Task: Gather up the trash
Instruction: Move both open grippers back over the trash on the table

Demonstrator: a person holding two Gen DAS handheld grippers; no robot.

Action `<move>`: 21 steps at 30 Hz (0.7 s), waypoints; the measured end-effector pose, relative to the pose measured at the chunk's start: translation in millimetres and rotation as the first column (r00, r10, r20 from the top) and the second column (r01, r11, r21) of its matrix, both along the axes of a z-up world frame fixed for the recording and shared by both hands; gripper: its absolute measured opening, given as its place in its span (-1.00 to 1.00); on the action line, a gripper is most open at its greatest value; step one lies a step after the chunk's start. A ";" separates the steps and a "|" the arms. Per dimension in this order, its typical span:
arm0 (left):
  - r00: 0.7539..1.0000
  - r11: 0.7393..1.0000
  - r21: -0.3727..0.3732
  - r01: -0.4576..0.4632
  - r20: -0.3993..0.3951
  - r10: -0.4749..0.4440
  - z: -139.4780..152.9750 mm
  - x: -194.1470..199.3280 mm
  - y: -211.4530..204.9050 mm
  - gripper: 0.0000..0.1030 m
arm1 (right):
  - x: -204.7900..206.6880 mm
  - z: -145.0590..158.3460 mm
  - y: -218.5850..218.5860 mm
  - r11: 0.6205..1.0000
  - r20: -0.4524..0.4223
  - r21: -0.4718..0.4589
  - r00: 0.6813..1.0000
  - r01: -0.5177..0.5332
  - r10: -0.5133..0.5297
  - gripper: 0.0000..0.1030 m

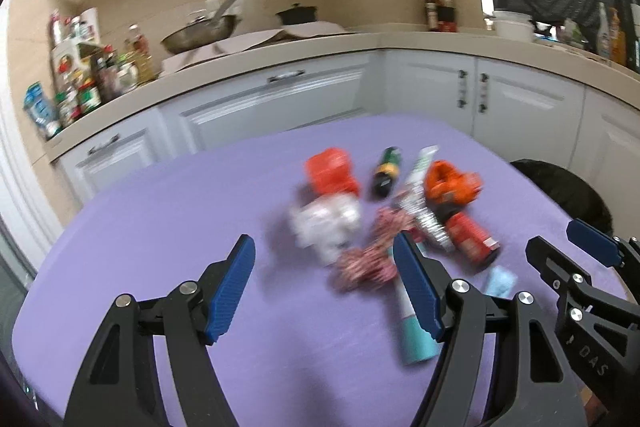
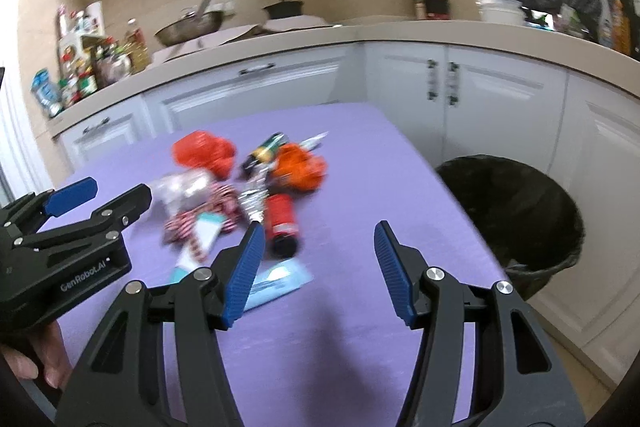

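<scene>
I see the trash pile [image 2: 248, 187] heaped mid-table on the purple table [image 2: 360, 155]: crumpled orange wrappers, a red can [image 2: 282, 223], a dark bottle, striped and foil scraps, all blurred. My left gripper [image 1: 324, 283] hangs wide apart over the near edge of the heap, gripping nothing. My right gripper [image 2: 320, 267] stands partly spread, empty, near the black-lined bin [image 2: 520, 219].

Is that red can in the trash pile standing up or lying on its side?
Lying on its side. The red can rests lengthwise on the purple tablecloth, its dark open end facing the right wrist camera, beside the crumpled wrappers.
</scene>
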State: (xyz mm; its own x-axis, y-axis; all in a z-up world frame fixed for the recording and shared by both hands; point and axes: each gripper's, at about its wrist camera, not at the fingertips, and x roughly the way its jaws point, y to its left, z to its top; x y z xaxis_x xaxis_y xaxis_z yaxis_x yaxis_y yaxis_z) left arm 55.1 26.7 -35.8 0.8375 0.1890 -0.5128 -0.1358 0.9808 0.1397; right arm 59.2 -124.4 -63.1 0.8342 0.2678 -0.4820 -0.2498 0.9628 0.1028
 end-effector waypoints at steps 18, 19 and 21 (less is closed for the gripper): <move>0.997 0.997 -0.026 -0.072 -0.019 0.071 -18.3 -24.9 43.5 0.35 | -13.5 -32.2 38.2 0.994 -0.071 -0.106 0.997 -0.023 0.015 0.22; 0.998 0.997 -0.028 -0.066 -0.019 0.065 -18.6 -25.1 41.7 0.35 | -13.7 -33.3 34.4 0.994 -0.071 -0.106 0.997 -0.014 0.007 0.22; 0.998 0.998 -0.031 -0.057 -0.022 0.057 -19.2 -24.2 39.4 0.35 | -13.8 -34.9 24.6 0.994 -0.070 -0.108 0.997 0.013 -0.020 0.22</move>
